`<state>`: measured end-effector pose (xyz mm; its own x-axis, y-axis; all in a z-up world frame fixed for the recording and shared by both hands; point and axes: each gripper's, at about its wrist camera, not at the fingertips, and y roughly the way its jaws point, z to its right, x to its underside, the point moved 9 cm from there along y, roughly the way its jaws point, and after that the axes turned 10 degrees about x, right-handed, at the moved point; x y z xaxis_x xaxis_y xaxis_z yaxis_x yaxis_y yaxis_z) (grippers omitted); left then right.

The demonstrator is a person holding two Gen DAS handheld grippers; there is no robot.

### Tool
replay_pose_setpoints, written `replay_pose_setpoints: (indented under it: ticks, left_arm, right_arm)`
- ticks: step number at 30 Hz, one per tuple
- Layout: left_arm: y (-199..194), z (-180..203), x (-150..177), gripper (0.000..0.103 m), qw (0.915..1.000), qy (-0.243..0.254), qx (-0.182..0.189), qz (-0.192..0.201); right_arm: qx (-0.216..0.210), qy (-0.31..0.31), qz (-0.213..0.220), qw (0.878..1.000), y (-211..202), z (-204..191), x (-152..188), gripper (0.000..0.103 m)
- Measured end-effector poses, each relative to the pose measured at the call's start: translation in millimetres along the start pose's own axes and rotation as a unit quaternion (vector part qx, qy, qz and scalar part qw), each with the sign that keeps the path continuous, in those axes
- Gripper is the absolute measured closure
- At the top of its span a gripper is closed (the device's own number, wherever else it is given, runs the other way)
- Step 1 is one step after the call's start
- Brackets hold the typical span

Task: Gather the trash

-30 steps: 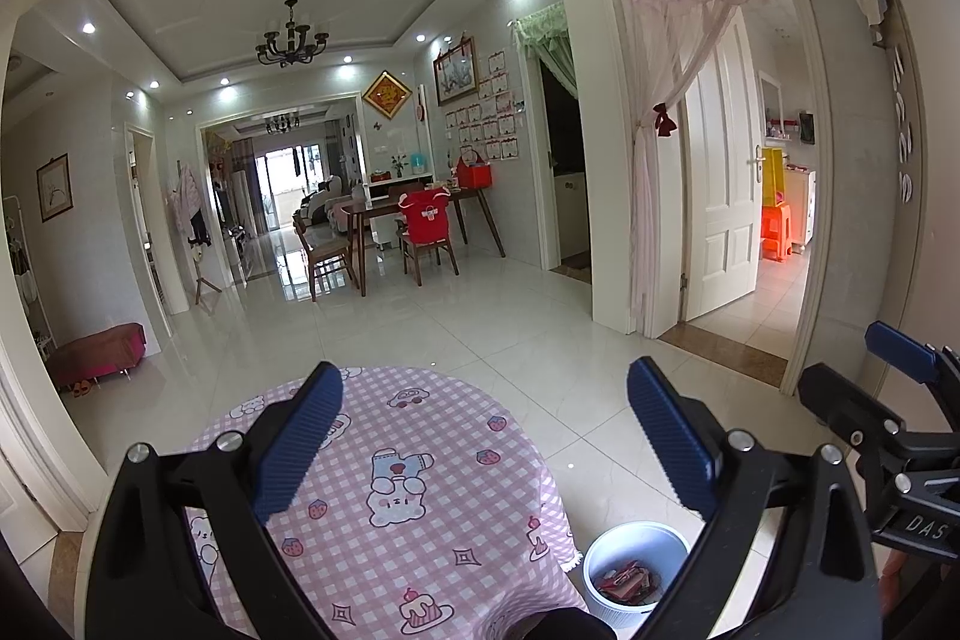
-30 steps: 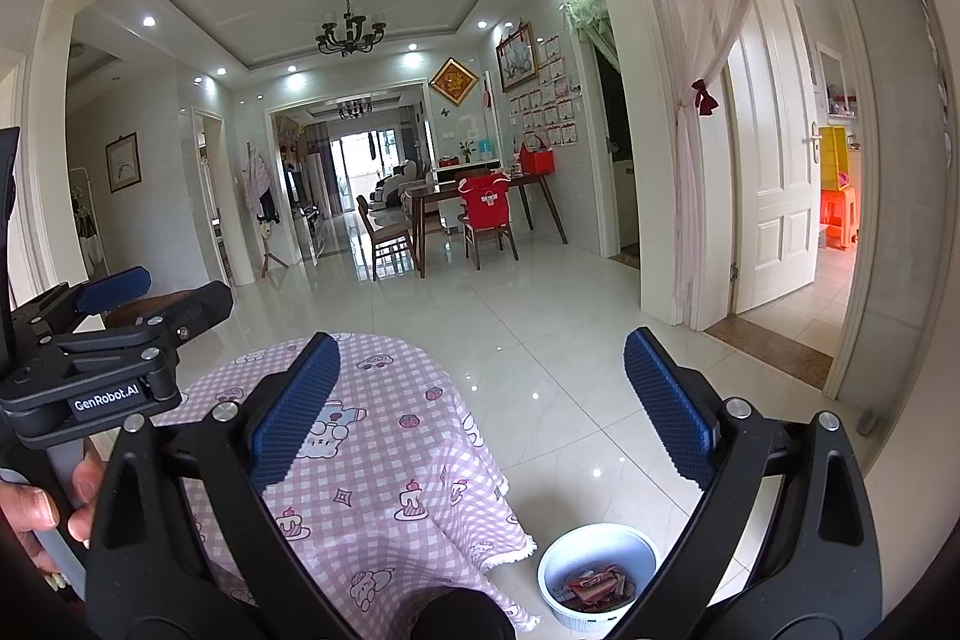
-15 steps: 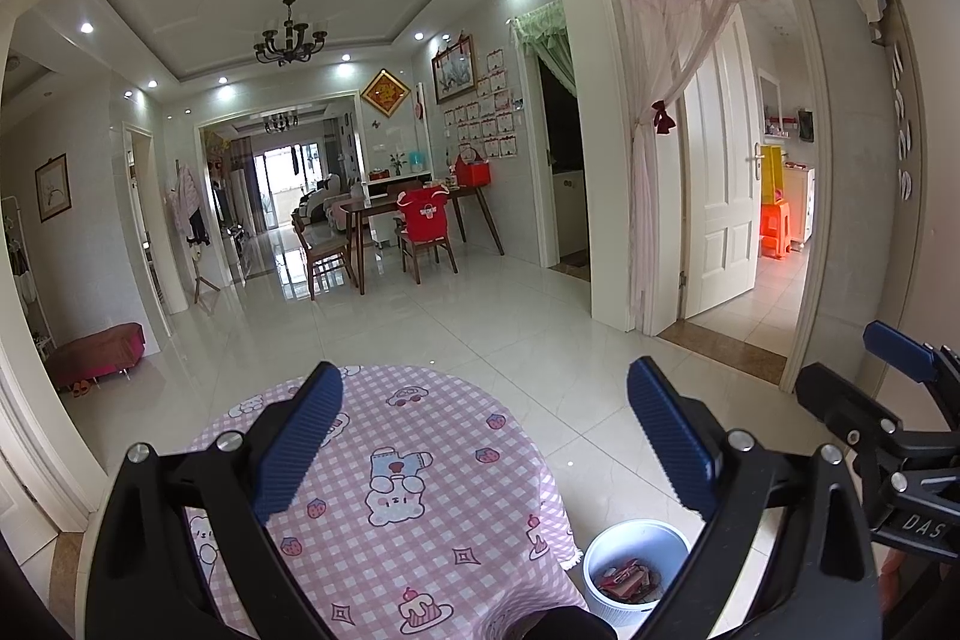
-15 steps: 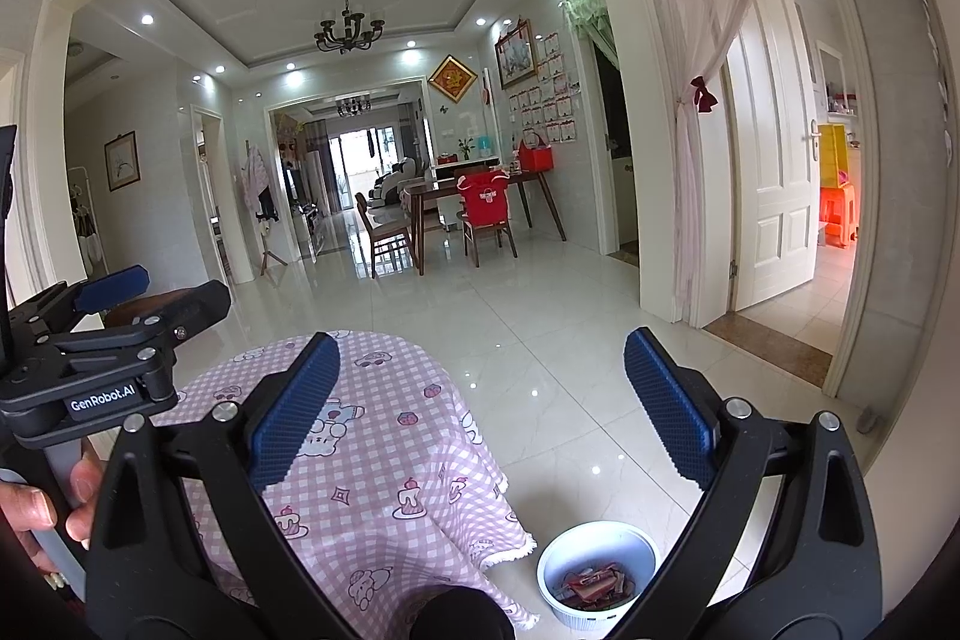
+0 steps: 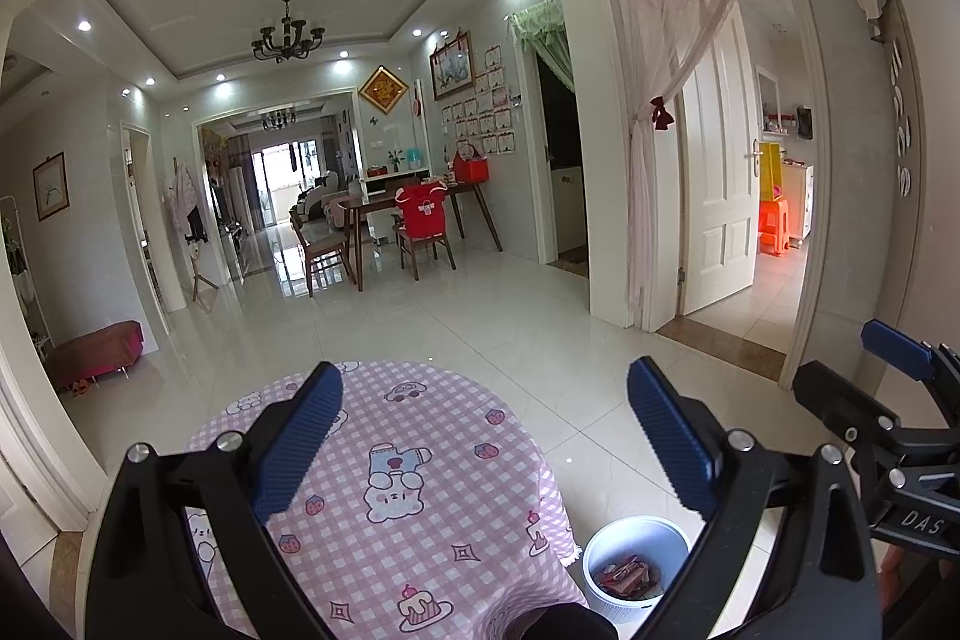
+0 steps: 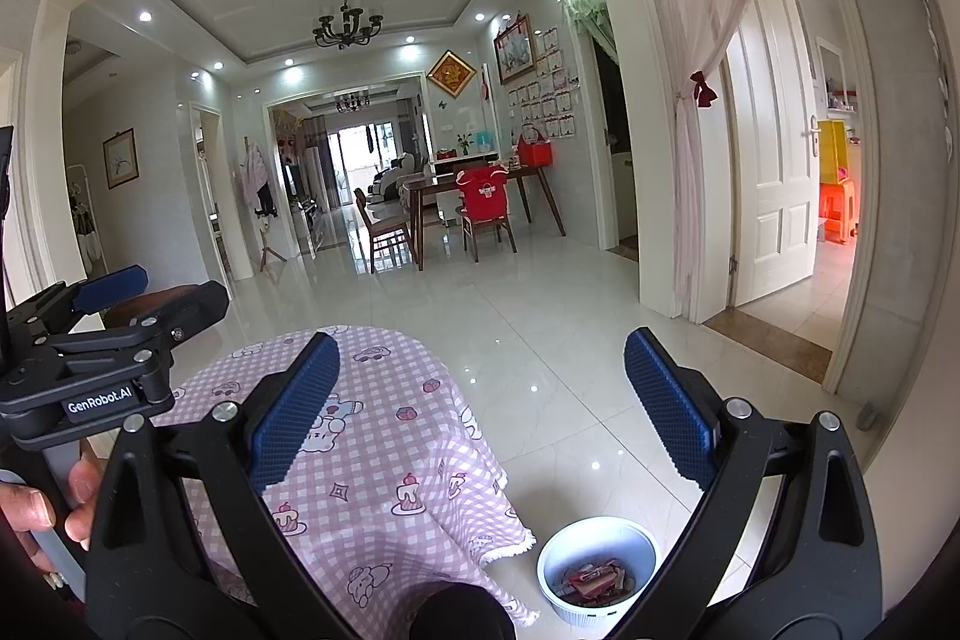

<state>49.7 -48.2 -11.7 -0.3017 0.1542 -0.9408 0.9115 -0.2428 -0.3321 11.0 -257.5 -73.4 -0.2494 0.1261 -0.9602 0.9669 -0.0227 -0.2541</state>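
A white round trash bin [image 5: 635, 563] stands on the floor right of the table, with red and brown wrappers [image 5: 627, 577] inside; it also shows in the right wrist view [image 6: 597, 568]. My left gripper [image 5: 483, 436] is open and empty, held above the round table with the pink checked cloth [image 5: 396, 484]. My right gripper [image 6: 480, 412] is open and empty, above the table's right edge [image 6: 384, 466]. Each gripper shows at the edge of the other's view: the right gripper [image 5: 888, 400], the left gripper [image 6: 114, 316]. No trash shows on the tablecloth.
Glossy white tiled floor [image 5: 480, 316] stretches ahead to a dining table with chairs [image 5: 414, 220]. A white door with a pink curtain [image 5: 714, 160] stands open at right. A low red bench [image 5: 96, 349] sits by the left wall.
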Motion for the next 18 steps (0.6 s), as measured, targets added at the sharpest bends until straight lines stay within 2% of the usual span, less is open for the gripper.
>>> replay_pose_setpoints:
  ticks: [18]
  left_arm:
    - [4.2,-8.8,7.6,0.009,1.0000,-0.003,0.000,-0.003]
  right_arm:
    - [0.001,0.000,-0.001,1.000,-0.3,-1.4,-1.6,0.009]
